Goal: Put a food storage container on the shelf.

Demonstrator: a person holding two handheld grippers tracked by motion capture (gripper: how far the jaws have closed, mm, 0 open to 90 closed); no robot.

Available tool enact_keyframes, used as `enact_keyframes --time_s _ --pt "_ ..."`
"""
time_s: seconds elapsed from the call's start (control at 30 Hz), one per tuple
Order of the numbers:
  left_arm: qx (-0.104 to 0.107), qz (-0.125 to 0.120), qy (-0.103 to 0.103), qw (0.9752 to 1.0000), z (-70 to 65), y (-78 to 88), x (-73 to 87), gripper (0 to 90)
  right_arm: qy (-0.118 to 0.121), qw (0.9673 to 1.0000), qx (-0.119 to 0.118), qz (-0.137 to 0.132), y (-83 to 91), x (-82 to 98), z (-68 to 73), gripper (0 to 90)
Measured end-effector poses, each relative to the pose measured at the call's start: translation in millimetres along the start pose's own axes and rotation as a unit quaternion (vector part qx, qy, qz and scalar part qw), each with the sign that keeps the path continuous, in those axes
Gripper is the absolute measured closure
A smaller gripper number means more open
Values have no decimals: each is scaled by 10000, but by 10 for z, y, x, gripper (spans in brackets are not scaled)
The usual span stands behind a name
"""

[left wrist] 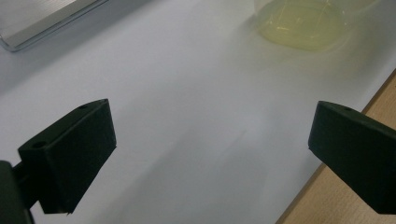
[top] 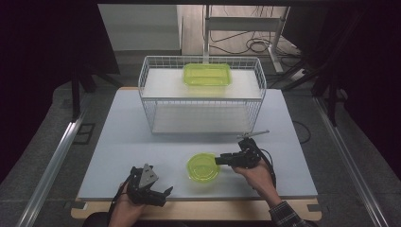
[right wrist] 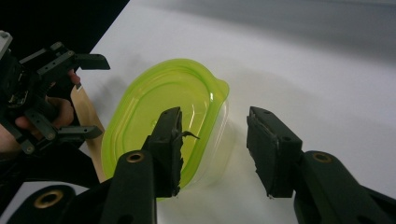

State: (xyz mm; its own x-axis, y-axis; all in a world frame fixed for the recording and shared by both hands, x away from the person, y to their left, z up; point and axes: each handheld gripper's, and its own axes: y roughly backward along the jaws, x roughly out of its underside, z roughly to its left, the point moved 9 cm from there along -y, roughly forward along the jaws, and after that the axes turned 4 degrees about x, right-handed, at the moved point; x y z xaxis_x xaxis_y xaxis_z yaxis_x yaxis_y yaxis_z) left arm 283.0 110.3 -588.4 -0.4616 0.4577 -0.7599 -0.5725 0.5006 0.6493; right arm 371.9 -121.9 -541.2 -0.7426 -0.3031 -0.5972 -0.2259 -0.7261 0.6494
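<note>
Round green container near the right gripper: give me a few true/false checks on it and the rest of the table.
1. The round green container has its lid on. True.
2. The right gripper straddles its rim, one jaw over the lid, one outside. True.
3. The left gripper holds the container. False: its jaws stand wide open with nothing between them.
4. The rectangular green container sits on the table in front of the wire rack. False: it is on the rack's top shelf.
</note>
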Motion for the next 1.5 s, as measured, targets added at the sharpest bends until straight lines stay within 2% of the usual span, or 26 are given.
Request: enact_keyframes --time_s 0.17,0.23,0.33,0.43,0.53,0.77,0.83,1.13,1.5 --pt "-1 -1 11 10000 4 1 1 6 -317 9991 -237 157 -85 24 -20 597" --pt "-4 2 0 10000 2 1 2 6 -443 9982 -353 203 -104 30 -10 629" --pt "-10 15 -20 10000 -2 -1 3 6 -583 9970 -404 300 -130 40 -3 737" --pt "-18 11 -22 10000 1 1 3 6 -763 9949 -571 327 -138 34 17 796" --pt "-25 1 -15 10000 6 5 2 6 -842 9939 -629 334 -142 30 35 806" --pt "-33 -39 36 10000 16 13 -4 5 -853 9939 -661 218 -85 -18 67 810" --pt "-32 -40 36 10000 17 13 -4 5 -864 9937 -711 112 -30 -63 74 810" --pt "-44 -41 31 10000 20 14 -3 4 -818 9942 -671 -210 158 -231 83 810" --pt "-38 -40 44 10000 25 14 -3 4 -749 9937 -676 -497 386 -506 134 810"
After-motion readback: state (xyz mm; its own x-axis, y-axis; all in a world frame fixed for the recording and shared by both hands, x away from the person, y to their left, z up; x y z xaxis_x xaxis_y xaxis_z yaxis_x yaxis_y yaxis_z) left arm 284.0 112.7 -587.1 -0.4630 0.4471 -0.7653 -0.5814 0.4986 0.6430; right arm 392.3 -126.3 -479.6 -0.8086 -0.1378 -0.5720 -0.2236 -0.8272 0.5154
